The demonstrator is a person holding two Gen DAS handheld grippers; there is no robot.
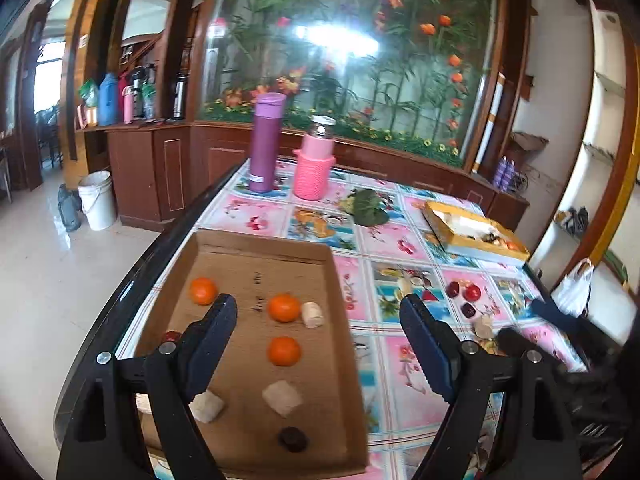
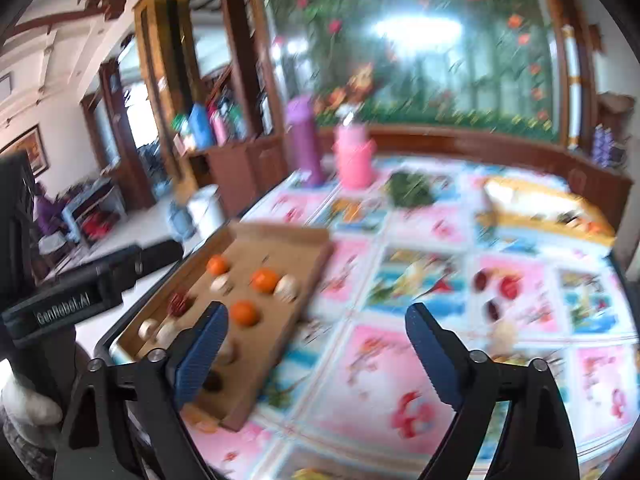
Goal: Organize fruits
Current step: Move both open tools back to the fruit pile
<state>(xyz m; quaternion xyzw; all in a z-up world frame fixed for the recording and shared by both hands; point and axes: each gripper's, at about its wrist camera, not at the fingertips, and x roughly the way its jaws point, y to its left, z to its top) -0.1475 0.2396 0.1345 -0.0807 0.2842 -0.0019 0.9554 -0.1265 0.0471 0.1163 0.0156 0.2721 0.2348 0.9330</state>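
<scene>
While both grippers' fingers (image 1: 424, 344) gape wide and empty, three glossy orange tangerines (image 1: 283, 307) dot the cardboard tray (image 1: 320, 380).

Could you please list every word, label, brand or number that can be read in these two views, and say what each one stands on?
"GenRobot.AI": white lettering on the black bar-shaped body of the other handheld tongs, in the right wrist view.
Dark handwritten marks on the floor of the shallow brown cardboard tray: too smeared to read.
White label low on the tall purple flask: too small to read.
Nothing else is legible; the right wrist view is blurred.
</scene>
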